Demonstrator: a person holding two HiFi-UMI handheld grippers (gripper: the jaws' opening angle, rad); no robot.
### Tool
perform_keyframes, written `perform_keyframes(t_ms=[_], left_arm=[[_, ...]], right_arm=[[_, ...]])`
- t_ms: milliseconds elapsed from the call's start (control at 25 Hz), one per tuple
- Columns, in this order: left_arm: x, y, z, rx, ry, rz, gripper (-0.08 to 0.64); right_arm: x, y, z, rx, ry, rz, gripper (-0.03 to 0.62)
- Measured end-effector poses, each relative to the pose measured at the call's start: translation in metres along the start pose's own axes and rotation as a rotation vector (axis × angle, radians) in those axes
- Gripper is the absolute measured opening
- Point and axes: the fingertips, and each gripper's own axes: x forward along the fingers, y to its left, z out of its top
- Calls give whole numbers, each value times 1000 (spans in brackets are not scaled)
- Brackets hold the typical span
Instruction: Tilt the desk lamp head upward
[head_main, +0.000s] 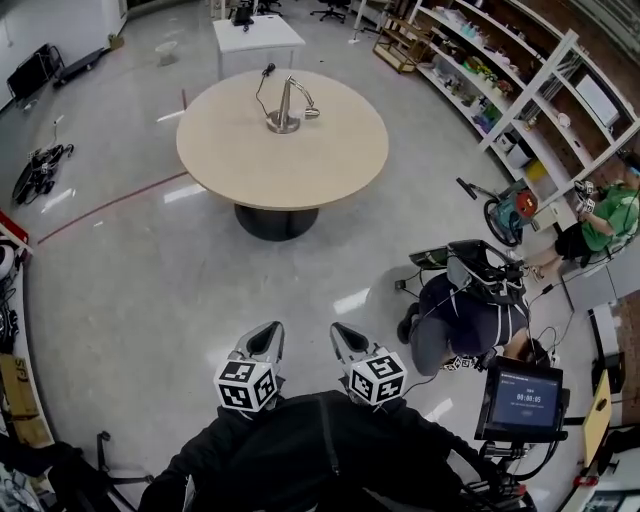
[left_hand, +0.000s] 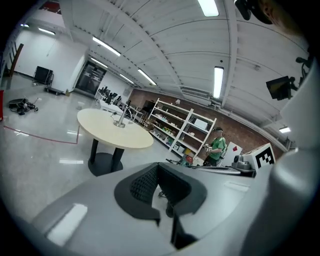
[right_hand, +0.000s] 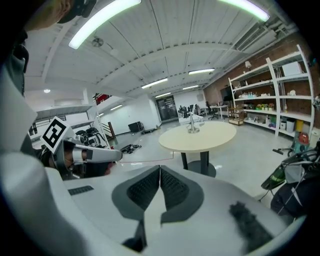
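**Lamp far ahead, both grippers shut and empty**

Left gripper (head_main: 264, 338) and right gripper (head_main: 348, 338): low, close to the body, side by side, tips toed in slightly and aimed at the table. Both closed pad to pad with nothing between, clear in each gripper view.

Lamp (head_main: 285, 108): on the round table (head_main: 300, 185), far half, roughly midway between left and right edges. Dead ahead of both grippers, well apart, bare floor between. Small in the left gripper view (left_hand: 120, 119), left of the jaw line. Small in the right gripper view (right_hand: 192, 124), right of the jaw line.

Axis: base flat on the table, post rising close to upright, short arm and lamp head (head_main: 311, 112) reaching toward the right edge. Too small to read head angle.

Judgement: about equal range for both grippers now. Head on the right side, so probably right gripper for the lift and left for steadying the base. Task not started. Needs a walk-up to the near edge, then a reach across to the far half.

Count:
- 1 lamp
- 1 round table
- 2 grippers
- 1 white table (head_main: 258, 32) beyond
- 1 person crouching (head_main: 468, 320) at right
- 1 person in green (head_main: 608, 215) at right
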Motion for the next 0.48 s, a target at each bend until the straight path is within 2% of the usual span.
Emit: perform_keyframes(t_ms=[120,480], left_arm=[[-6,23,10,4,-13,-2,6],[-10,71,16,-60,-15,7,6]], right_arm=[[20,17,2,-12,37,4,6],[65,43,10,-59,92,35,6]])
